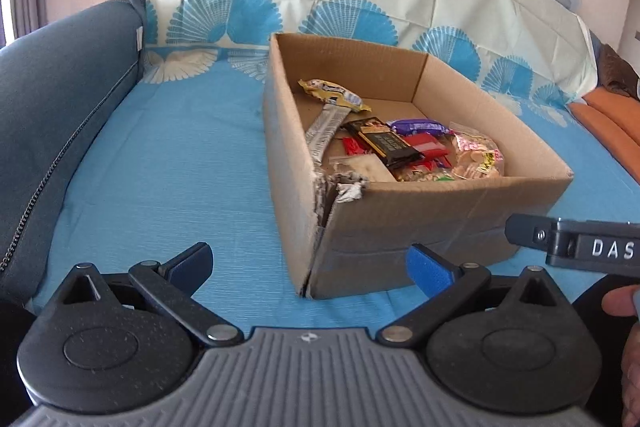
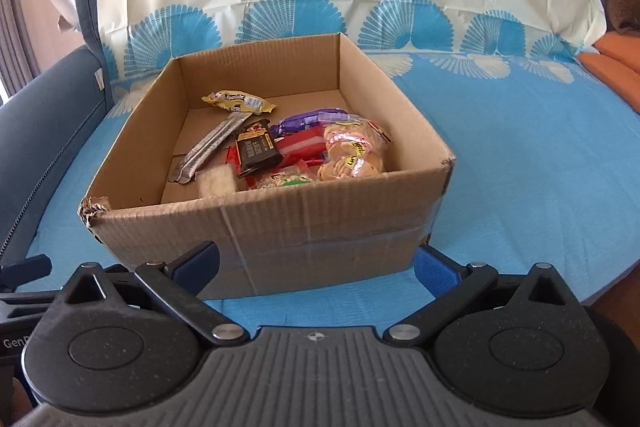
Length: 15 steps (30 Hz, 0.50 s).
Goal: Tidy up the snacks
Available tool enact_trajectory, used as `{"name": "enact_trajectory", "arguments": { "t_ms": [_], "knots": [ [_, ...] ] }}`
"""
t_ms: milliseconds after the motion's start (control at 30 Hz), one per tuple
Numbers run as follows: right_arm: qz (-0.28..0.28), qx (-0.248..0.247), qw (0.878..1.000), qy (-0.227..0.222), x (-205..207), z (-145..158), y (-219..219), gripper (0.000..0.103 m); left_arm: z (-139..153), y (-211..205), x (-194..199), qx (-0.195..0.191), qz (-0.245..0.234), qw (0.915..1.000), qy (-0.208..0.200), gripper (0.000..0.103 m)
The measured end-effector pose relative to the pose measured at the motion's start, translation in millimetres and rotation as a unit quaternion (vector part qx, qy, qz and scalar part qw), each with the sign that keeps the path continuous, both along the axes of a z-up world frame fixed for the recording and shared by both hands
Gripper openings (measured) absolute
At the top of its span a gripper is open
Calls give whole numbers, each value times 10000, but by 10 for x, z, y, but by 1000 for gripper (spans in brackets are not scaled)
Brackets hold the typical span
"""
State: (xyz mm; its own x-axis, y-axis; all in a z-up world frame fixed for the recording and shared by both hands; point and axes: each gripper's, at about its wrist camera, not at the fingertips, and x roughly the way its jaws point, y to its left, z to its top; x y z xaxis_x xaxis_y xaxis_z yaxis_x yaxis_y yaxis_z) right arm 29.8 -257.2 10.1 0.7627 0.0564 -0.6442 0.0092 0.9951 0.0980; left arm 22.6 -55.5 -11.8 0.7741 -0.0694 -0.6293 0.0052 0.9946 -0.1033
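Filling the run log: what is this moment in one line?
stage: before first pick | left gripper: open, empty | right gripper: open, empty | snacks: all in box | box: on bed

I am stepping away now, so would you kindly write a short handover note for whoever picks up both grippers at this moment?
Left gripper: jaws wide open, empty, in front of the torn corner of the open brown cardboard box.
Right gripper: jaws wide open, empty, facing the box's front wall.
Things: the box sits on the blue patterned sheet. Inside lie the long silver wrapper, yellow packet, black bar, purple packet, red packet and clear bag of round crackers, piled loosely toward one side.
Done: snacks are in the box.
Left: sorting them; nothing is gripped yet.
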Motion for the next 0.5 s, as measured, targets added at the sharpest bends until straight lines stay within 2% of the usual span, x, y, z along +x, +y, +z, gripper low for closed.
{"name": "enact_trajectory", "arguments": {
  "t_ms": [100, 500],
  "knots": [
    [75, -67, 9999, 48, 40, -35, 63, 102, 11, 79, 42, -175, 79, 9998, -39, 103],
    [219, -237, 9993, 182, 167, -141, 168, 102, -6, 89, 132, -188, 91, 9996, -178, 103]
  ]
}}
